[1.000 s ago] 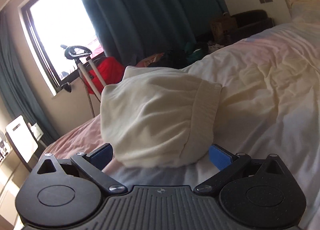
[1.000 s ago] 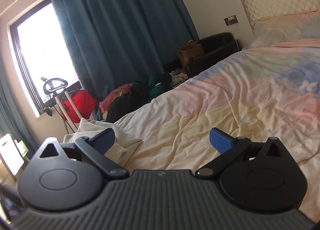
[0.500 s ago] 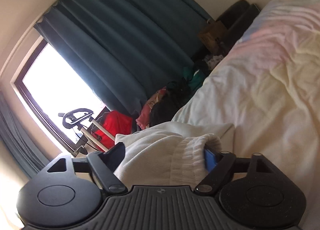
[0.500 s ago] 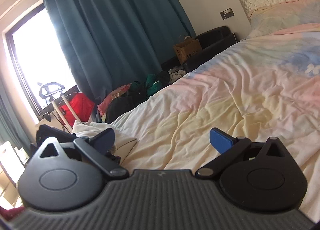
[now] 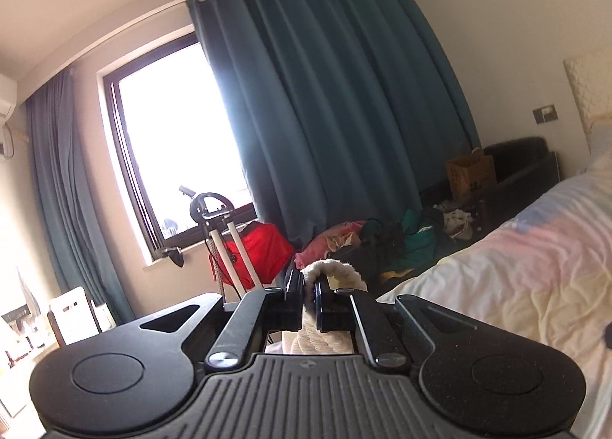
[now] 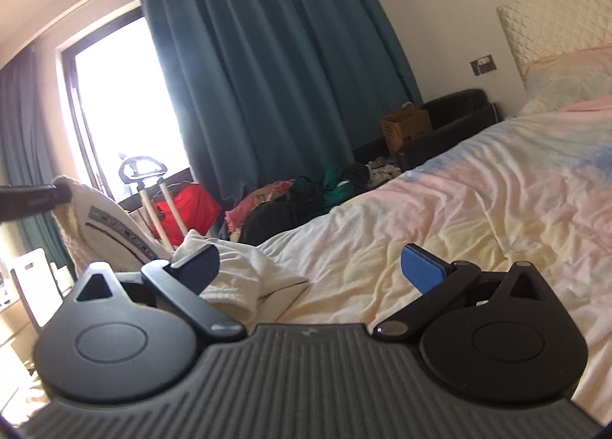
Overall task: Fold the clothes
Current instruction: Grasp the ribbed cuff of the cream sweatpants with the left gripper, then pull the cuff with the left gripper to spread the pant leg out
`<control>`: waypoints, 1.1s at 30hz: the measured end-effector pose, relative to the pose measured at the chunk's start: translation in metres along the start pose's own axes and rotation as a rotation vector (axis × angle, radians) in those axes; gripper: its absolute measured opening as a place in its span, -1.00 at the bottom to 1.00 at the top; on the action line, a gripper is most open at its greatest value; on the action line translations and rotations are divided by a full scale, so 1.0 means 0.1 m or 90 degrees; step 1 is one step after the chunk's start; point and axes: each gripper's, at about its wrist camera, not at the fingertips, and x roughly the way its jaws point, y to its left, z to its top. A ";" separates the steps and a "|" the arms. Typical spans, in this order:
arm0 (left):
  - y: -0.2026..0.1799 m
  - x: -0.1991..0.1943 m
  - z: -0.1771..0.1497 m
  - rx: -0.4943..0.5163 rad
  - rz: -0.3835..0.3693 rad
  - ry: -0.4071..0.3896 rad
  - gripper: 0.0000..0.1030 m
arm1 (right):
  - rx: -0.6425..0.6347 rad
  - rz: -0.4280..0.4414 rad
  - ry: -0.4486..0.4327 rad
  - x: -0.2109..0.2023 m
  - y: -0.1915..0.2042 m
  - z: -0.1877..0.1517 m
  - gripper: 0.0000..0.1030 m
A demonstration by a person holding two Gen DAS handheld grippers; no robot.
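Since a second ago the left gripper [image 5: 309, 291] has closed on the cream garment [image 6: 244, 278] and lifted: then its jaws stood wide around the bundle lying on the bed [image 6: 478, 217], and now they are clenched on a ribbed edge of the cloth, which shows as a narrow white strip between the pads, and the view looks out at the window [image 5: 172, 148] and the teal curtain [image 5: 336, 114] instead of down at the bedding. The right gripper [image 6: 310, 267] has hardly shifted; it hovers low over the bed with its jaws spread and nothing between them. From the right wrist view, the garment rises at the far left, up to the clamped left gripper, and trails down to a crumpled heap on the bed just beside the right gripper's left finger. So its long axis runs from high left down toward near centre, and the free lower end probably falls to the right gripper, the nearer one, to take.
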 end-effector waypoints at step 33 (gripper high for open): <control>2.07 -0.90 -1.99 -0.383 0.051 0.196 -0.86 | -0.053 0.121 0.416 0.12 0.94 -1.11 0.40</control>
